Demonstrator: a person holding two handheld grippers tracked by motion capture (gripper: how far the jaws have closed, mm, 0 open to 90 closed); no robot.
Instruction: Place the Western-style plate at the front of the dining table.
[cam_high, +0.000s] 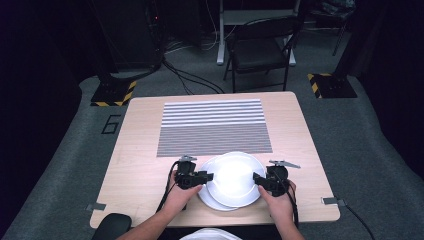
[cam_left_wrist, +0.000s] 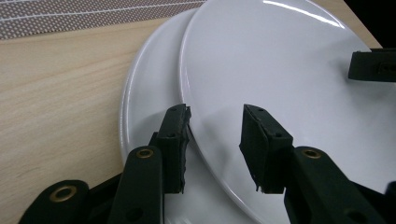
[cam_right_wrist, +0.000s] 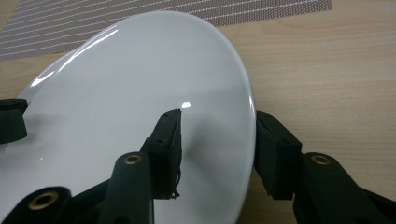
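Observation:
Two white plates lie stacked at the near edge of the wooden table (cam_high: 140, 150). The top plate (cam_high: 235, 175) sits shifted off the lower plate (cam_high: 212, 201), whose rim peeks out at the left (cam_left_wrist: 144, 84). My left gripper (cam_high: 202, 176) is shut on the top plate's left rim (cam_left_wrist: 280, 70), one jaw beneath it and one above (cam_left_wrist: 215, 112). My right gripper (cam_high: 257, 177) grips the opposite rim (cam_right_wrist: 217, 116), with the top plate (cam_right_wrist: 140, 93) slanting up between its jaws. Each gripper view shows the other gripper's jaw tip at the far rim.
A striped grey placemat (cam_high: 215, 127) covers the table's middle, just beyond the plates. A black folding chair (cam_high: 260, 50) stands behind the table's far edge. Cables and yellow-black stand bases (cam_high: 112, 92) lie on the carpet.

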